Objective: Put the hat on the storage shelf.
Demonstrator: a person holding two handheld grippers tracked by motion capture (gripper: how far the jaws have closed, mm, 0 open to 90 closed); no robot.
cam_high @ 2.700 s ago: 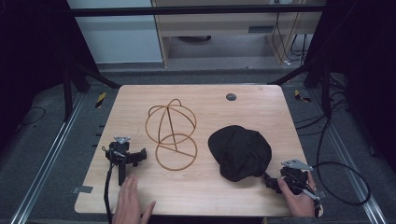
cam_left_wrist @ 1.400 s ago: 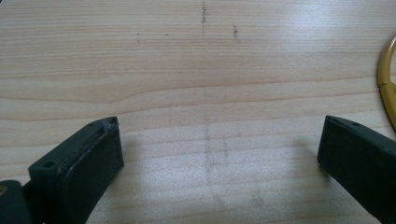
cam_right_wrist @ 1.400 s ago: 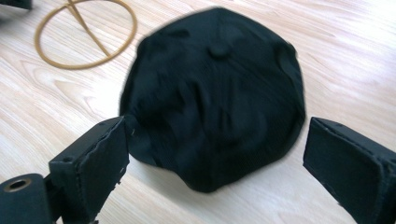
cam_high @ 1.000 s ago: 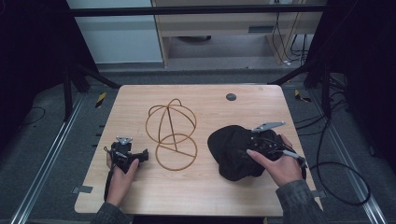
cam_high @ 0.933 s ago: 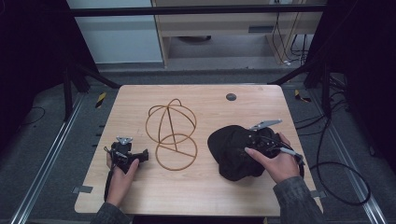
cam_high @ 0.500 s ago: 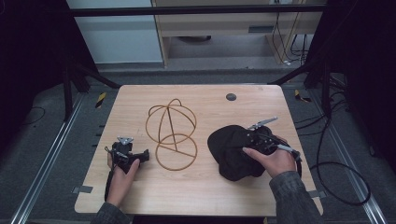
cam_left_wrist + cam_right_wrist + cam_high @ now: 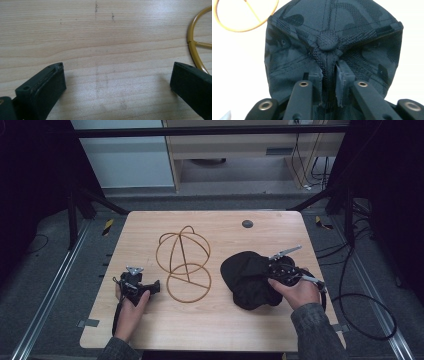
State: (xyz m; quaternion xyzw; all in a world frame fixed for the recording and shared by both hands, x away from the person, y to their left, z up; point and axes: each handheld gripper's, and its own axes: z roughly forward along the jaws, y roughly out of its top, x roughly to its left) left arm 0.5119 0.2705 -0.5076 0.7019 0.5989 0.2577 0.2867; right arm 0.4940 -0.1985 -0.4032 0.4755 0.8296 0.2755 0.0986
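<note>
While the person's right hand (image 7: pixel 299 292) sits at about four o'clock on the pale wooden table (image 7: pixel 220 330), the right gripper (image 7: pixel 328 82) it holds has its two black jaws pressed together on a fold of the black fabric cap (image 7: pixel 250 279). In the right gripper view the pinch falls just below the round cloth button (image 7: pixel 327 40) at the cap's crown, with a seam of dark mesh and patterned panels gathered between the pads. From the high view the cap lies as a rumpled mound at the table's three to four o'clock, the right gripper (image 7: pixel 280 268) touching its right side and a thin grey part of the tool sticking out toward two o'clock.

At the centre of the table stands a gold wire frame of arched hoops on a round ring base (image 7: pixel 183 261), just beside the cap but apart from it. A curve of that ring shows at one to three o'clock in the left gripper view, and at eleven o'clock in the right gripper view.

At about eight o'clock the left hand (image 7: pixel 129 309) holds the left gripper (image 7: pixel 136 284) low over the wood, near the ring. Its jaws stand wide apart with bare table grain between them.

A small dark round disc (image 7: pixel 247 224) sits flat in the tabletop at one o'clock.
</note>
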